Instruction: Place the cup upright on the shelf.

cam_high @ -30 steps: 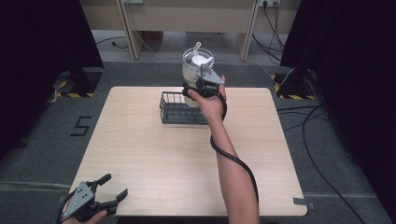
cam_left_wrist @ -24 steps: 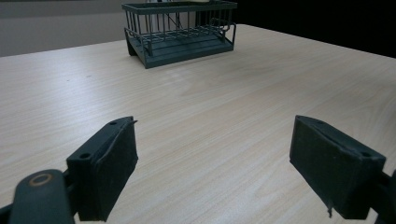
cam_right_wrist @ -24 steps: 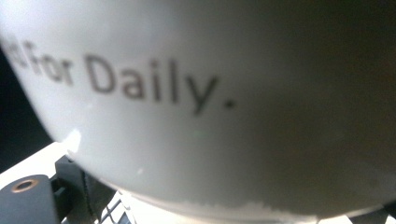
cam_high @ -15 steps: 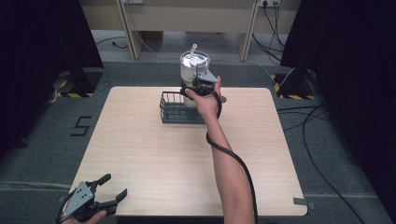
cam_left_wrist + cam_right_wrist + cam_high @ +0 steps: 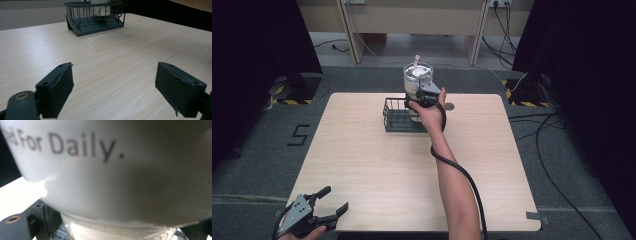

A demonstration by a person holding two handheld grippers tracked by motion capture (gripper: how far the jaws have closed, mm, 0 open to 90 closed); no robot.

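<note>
A white cup [image 5: 417, 76] with a stick standing in it hangs over the right end of a black wire basket [image 5: 388, 113] at the table's far middle. My right gripper [image 5: 424, 95] is shut on the cup's side. In the right gripper view the cup [image 5: 107, 177] is very close, printed "For Daily.", with the right gripper [image 5: 120, 227] clamped low on it. My left gripper [image 5: 334, 199] rests open at the table's near left corner, holding nothing. In the left gripper view the open left gripper [image 5: 113, 92] faces bare wood, with the basket [image 5: 97, 23] far ahead.
The light wooden table [image 5: 362, 165] is bare between the basket and its near edge. A small grey disc [image 5: 449, 106] lies right of the basket. Cables [image 5: 552, 130] run over the floor at the right, and dark curtains stand on both sides.
The right gripper has carried the cup a little to the left and slightly lower over the basket. The left gripper has stayed where it was, open.
</note>
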